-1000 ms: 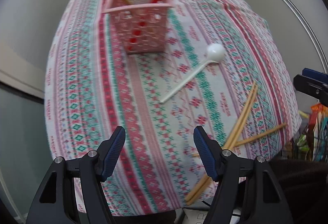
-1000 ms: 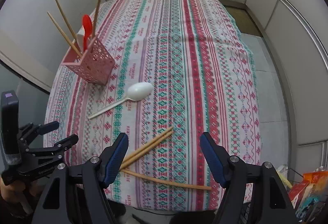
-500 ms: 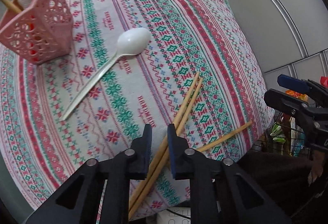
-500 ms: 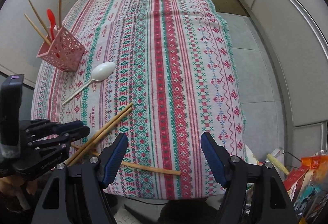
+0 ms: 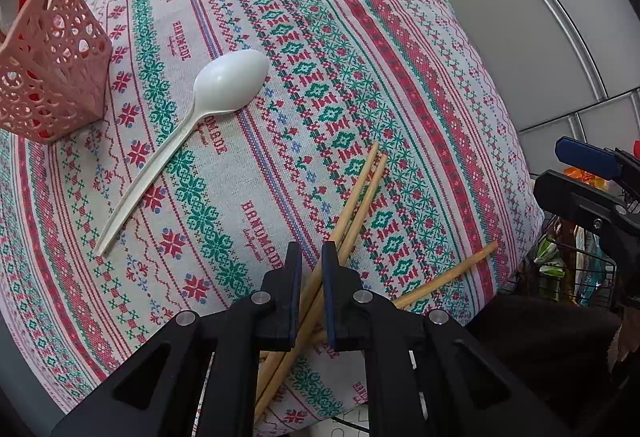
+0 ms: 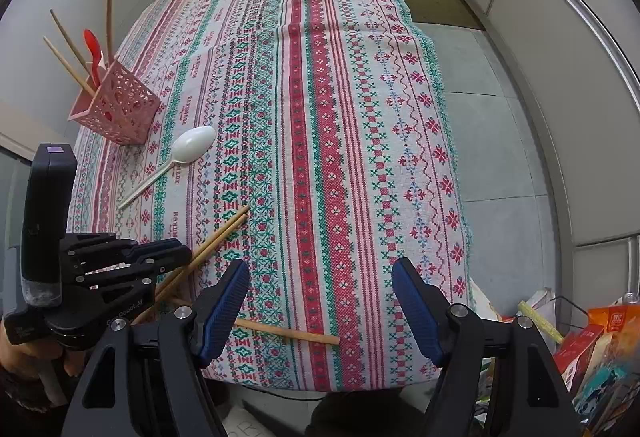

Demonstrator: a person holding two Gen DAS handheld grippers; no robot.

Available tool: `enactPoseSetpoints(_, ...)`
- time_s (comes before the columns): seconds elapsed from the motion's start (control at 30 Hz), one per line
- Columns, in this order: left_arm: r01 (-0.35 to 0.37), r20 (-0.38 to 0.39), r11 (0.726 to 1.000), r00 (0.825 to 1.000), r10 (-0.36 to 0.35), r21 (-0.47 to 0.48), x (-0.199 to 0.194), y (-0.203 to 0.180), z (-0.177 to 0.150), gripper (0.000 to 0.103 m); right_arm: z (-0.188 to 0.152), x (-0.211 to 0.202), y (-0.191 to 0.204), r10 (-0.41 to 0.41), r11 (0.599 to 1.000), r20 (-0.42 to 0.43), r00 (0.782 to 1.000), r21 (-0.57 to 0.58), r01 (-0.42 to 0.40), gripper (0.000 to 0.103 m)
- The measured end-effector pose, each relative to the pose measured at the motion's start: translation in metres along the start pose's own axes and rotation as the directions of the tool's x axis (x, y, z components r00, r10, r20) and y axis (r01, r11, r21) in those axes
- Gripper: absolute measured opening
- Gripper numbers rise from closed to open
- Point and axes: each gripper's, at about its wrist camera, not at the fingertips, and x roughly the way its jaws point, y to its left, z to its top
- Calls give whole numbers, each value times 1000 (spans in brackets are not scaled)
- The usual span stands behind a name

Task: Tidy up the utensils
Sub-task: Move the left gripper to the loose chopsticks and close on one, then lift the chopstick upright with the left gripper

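Note:
A pair of wooden chopsticks [image 5: 360,189] lies slanted near the table's front edge. My left gripper [image 5: 311,257] points down over them; its jaws are closing, and both sticks are pinched between the pads. From the right wrist view the same gripper [image 6: 176,253] sits on the pair [image 6: 224,233]. A third chopstick [image 6: 286,331] lies crosswise at the edge, under my open right gripper [image 6: 320,277], which holds nothing. A white plastic spoon [image 5: 228,85] lies beside a pink lattice holder [image 5: 52,77] containing a red spoon [image 6: 93,45] and chopsticks.
A striped red, green and white tablecloth [image 6: 340,97] covers the table and hangs over its edges. Grey floor [image 6: 500,141] lies to the right. Colourful bags and packets [image 6: 600,341] crowd the lower right corner. A hand [image 6: 16,353] grips the left tool's handle.
My left gripper swung away from the pink holder, came down over the chopstick pair and its wide jaws narrowed around them. The right gripper shifted a little toward the table's front edge.

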Motion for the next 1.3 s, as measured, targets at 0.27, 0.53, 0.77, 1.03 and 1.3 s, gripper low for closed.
enactPoseSetpoints(0.27, -1, -29, 999, 1000, 2, 40, 2, -3, -7, 10, 0, 0, 1, 1, 1000, 1, 1000, -3, -1, 75)
enactPoseSetpoints(0.53, -35, 3, 999, 999, 35, 26, 4, -2, -7, 10, -1, 2, 1, 0, 1000, -4, 1000, -6, 0, 75)
enactPoseSetpoints(0.77, -16, 46, 999, 999, 14, 32, 8, -6, 10, 11, -1, 5, 3, 5, 1000, -12, 1000, 2, -5, 75)
enactPoseSetpoints(1.03, -17, 72, 997, 997, 12, 73, 15, -22, 27, 10, 0, 10, -1, 29, 999, -36, 999, 35, -28, 75)
enactPoseSetpoints(1.3, -53, 124, 997, 991, 46, 55, -10, 0, 39, 0, 3, 23, 2, 83, 994, -80, 993, 79, -77, 75)
